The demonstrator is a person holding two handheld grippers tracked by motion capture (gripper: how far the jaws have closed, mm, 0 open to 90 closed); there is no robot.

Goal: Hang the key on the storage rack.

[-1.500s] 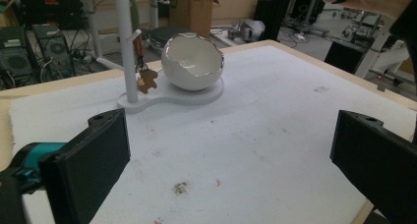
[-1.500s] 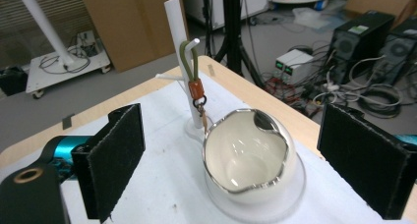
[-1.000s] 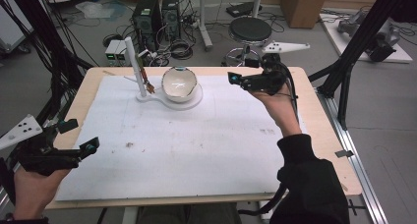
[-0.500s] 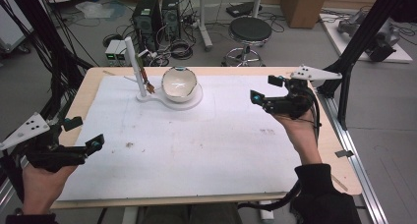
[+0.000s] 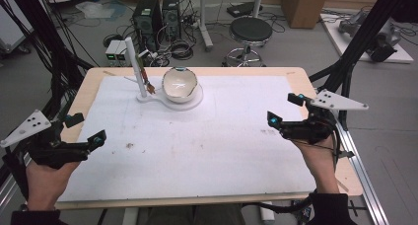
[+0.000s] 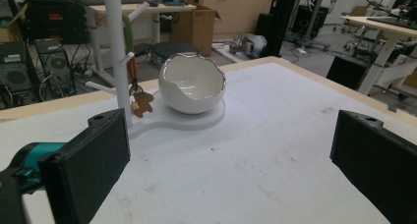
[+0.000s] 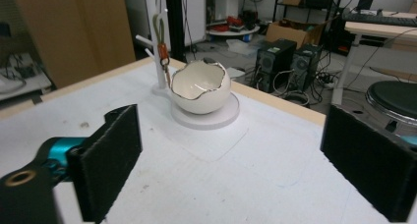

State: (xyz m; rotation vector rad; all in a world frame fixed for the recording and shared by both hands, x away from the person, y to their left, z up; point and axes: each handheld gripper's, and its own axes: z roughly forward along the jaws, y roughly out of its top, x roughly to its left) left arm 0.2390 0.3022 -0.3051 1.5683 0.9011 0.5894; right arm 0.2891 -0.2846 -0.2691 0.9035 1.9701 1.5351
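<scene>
Jaws on both tools are spread wide with nothing between them. On the right black two-jaw gripper (image 5: 283,110) they've just been opening a touch more, still around nothing but air. That gripper was up near the white egg-shaped ceramic bowl (image 5: 180,84) a second ago, and now it's pulled back toward the person's side and out to the right edge of the table, well apart from the bowl. The left black two-jaw gripper (image 5: 87,128) has barely budged and hangs over the near left corner.

The bowl looks like a cracked eggshell: glossy, rounded, with a jagged rim that has a thin metallic edge. It sits at the far middle of the table on the round end of a flat white plastic base (image 5: 194,100). From the other end of that base rises a thin white post with short pegs (image 5: 133,63). Off one peg hangs a small brown keychain charm on an orange clip (image 6: 140,100), looks a bit like a gingerbread figure, dangling just beside the bowl. I can't tell if it touches.

All of it stands on a matte white sheet with a few dark scuffs (image 5: 197,146) that covers most of the light wooden tabletop (image 5: 88,87). Each gripper carries a grey three-cornered plate, and there's a teal bit behind the flat, rubbery-looking pads (image 7: 110,157).
</scene>
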